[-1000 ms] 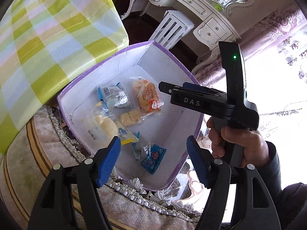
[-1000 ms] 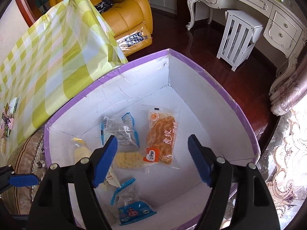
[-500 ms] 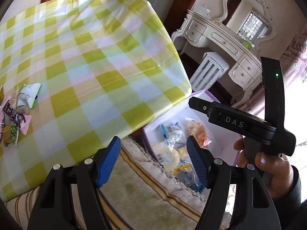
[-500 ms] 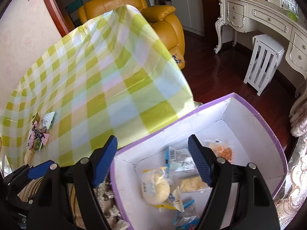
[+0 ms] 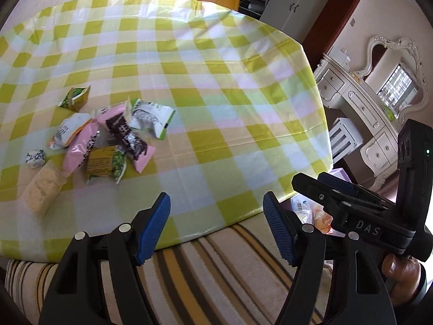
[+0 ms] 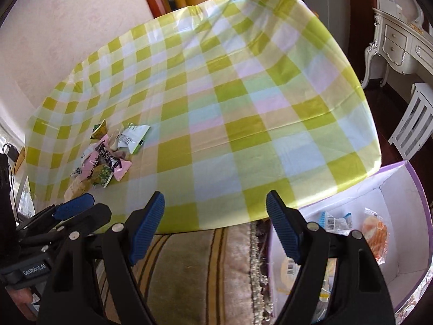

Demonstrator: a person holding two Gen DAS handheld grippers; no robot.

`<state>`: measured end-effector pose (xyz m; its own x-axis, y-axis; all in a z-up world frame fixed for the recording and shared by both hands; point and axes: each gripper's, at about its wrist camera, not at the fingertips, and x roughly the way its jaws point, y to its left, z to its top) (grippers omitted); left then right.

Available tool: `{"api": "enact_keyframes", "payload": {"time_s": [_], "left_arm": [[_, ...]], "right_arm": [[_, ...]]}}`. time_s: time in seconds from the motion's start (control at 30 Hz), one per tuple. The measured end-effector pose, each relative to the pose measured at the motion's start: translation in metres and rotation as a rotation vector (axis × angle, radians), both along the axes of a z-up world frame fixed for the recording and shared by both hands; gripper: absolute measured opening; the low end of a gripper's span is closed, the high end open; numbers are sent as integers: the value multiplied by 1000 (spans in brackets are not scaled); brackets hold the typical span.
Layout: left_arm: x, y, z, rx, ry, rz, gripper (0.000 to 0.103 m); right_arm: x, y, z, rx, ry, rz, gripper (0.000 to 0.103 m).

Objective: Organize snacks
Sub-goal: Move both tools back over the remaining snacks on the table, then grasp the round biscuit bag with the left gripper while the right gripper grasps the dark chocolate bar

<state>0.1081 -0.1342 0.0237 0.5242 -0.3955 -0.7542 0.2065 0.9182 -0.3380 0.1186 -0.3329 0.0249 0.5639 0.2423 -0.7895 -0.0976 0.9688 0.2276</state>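
Both of your grippers are empty, and each view shows why. From the left wrist, your left gripper (image 5: pixel 216 227) hangs over the table's near edge, jaws well apart with nothing between the ribbed blue pads; the snack pile (image 5: pixel 102 138), crinkly foil and plastic packets plus a pale block wrapper, lies near the left edge of the glossy checked tablecloth (image 5: pixel 216 86), probably your next pickup. From the right wrist, your right gripper (image 6: pixel 215 224) is likewise spread and holding nothing, while the purple-rimmed box (image 6: pixel 400 187) sits below the table's right corner, holding sorted packets (image 6: pixel 374 233) on its white cardboard floor.
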Motion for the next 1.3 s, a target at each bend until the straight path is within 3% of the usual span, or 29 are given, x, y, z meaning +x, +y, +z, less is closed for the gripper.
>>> {"api": "enact_keyframes", "payload": {"time_s": [0.4,0.6,0.97,1.2,1.3], "left_arm": [[-4,114,-13,61,31,194,69],[1,158,-24,104,71,230,69],[25,159,-40,265,100,113,73],[39,161,-50,288,112,93,73],[41,162,-53,292,112,90,72]], "right_arm": [[10,72,-3,-103,-14,174,77],[24,91,-13,-83,28,229,77],[55,133,-23,-83,26,300,77],[72,152,-25,-68,21,329,76],[80,159,-30,-62,37,337,67]]}}
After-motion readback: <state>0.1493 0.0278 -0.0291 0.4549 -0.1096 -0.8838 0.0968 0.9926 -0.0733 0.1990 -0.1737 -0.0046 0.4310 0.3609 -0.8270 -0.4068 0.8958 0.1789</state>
